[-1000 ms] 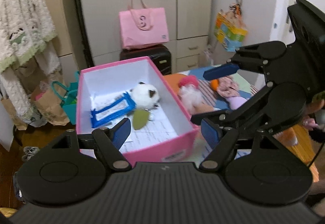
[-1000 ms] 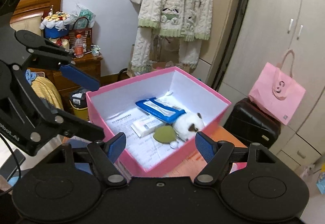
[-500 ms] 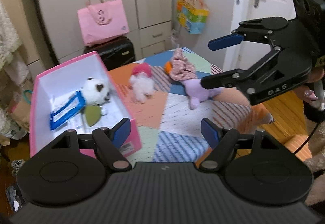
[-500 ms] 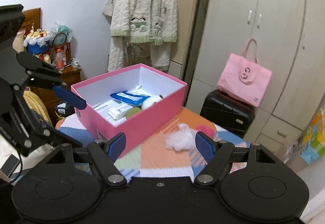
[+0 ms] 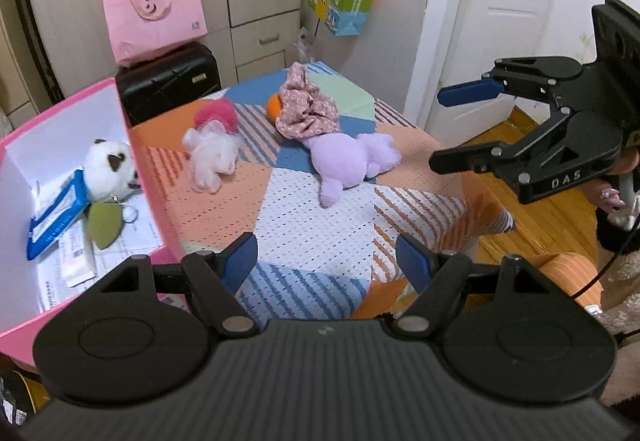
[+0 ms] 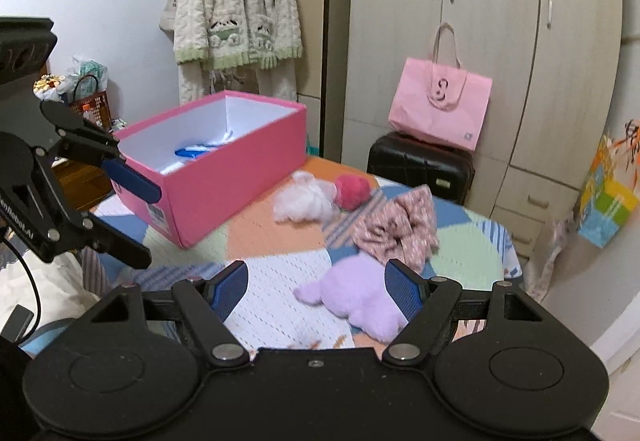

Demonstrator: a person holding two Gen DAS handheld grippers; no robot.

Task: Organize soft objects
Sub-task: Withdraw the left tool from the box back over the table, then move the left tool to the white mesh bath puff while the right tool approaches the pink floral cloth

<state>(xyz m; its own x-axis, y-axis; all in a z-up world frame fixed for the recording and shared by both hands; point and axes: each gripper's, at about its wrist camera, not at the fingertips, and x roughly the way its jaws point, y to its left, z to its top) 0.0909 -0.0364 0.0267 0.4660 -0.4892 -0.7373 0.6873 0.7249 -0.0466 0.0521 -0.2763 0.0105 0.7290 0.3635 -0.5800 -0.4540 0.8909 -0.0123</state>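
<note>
Presently both tools are standing over the patchwork table with nothing taken up. The left gripper is showing its jaws parted to a middling width with only table cover between the pads; the right gripper is likewise parted and empty, its right pad lying in front of the lilac plush toy in its own view, though contact cannot be confirmed.

Three soft items are lying loose on the table: the lilac plush toy, the floral cloth bundle touching its upper end, and the white-and-pink fluffy toy nearer the pink box. The box is sitting at the table's left edge and is already holding a panda plush among papers.

In my judgement the step in hand is the approach to the next pick, most likely the lilac toy. The next move is calling for a descent until the pads straddle its body, then a firm closure, since plush compresses and slips.
</note>
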